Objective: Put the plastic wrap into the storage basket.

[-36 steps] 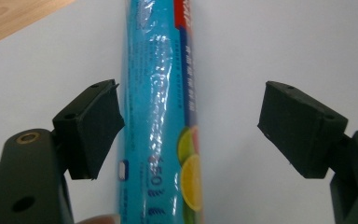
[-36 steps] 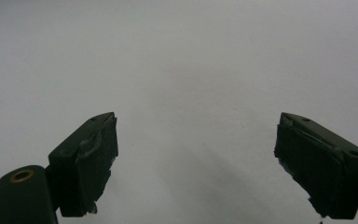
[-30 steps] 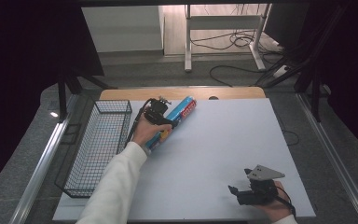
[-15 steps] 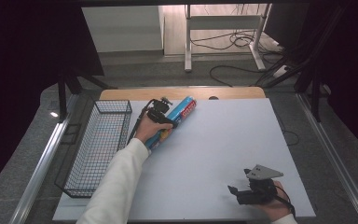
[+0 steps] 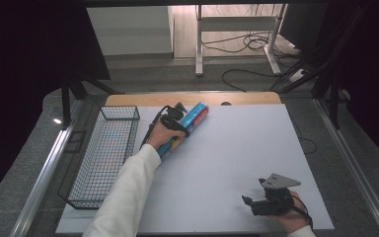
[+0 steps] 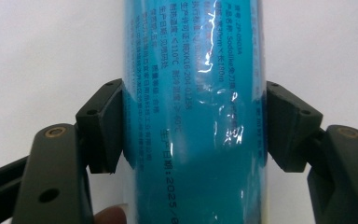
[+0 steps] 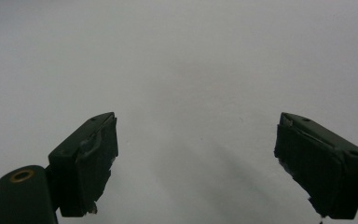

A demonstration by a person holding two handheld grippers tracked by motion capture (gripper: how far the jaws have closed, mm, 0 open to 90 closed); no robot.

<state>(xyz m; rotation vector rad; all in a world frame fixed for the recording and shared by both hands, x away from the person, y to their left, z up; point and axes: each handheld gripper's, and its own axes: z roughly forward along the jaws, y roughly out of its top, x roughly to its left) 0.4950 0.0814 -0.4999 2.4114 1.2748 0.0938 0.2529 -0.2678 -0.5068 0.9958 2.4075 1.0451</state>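
Note:
A long blue roll (image 5: 198, 113) with a red far end lies slantwise on the white table (image 5: 237, 148), near its back left. My left gripper (image 5: 176, 127) comes down on the roll's middle. Its jaws have just been closing, and in the left gripper view both pads (image 6: 106, 125) press on the sides of the glossy blue roll (image 6: 193, 56) with printed text, so my left gripper (image 6: 193, 122) is shut on it. My right gripper (image 5: 249, 203) rests near the front right edge. In the right gripper view, my right gripper (image 7: 196, 154) stands open over bare white tabletop.
A black wire basket (image 5: 103, 163) stands along the table's left edge, just left of the left hand. A white sleeve (image 5: 123, 197) reaches in from the bottom. The table's wooden back edge (image 5: 237, 98) lies behind the roll.
The left hand has shifted a little right and down onto the blue roll. The right hand and its gripper have kept still.

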